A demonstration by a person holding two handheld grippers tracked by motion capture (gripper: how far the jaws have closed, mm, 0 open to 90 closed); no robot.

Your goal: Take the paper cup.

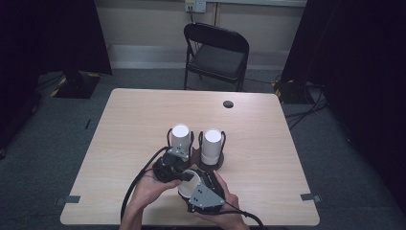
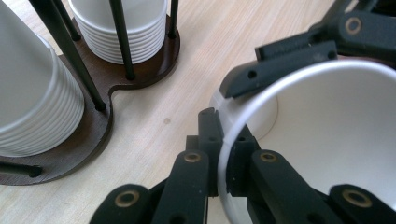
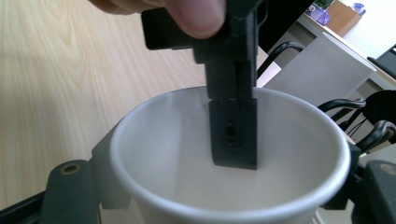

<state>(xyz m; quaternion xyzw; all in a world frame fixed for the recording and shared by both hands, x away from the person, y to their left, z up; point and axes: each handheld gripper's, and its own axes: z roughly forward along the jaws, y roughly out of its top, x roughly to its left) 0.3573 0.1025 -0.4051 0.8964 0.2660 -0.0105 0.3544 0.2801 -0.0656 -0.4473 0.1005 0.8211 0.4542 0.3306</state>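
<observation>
A single white paper cup (image 1: 186,188) lies between my two grippers near the table's front edge, its mouth toward the right gripper view. My left gripper (image 2: 223,154) is shut on the cup's (image 2: 336,140) rim, one jaw inside and one outside. My right gripper (image 3: 229,186) straddles the cup (image 3: 177,154), with a pad against the outer wall on each side. Just beyond the hands, a dark wooden holder (image 1: 210,165) with black rods carries two upside-down stacks of white cups (image 1: 180,139) (image 1: 211,143). In the high view the left gripper (image 1: 181,176) meets the right gripper (image 1: 191,182) at the cup.
The light wooden table (image 1: 143,110) has a round cable hole (image 1: 228,104) at the back right. A black folding chair (image 1: 218,52) stands behind the table. Both of the person's hands come in over the front edge.
</observation>
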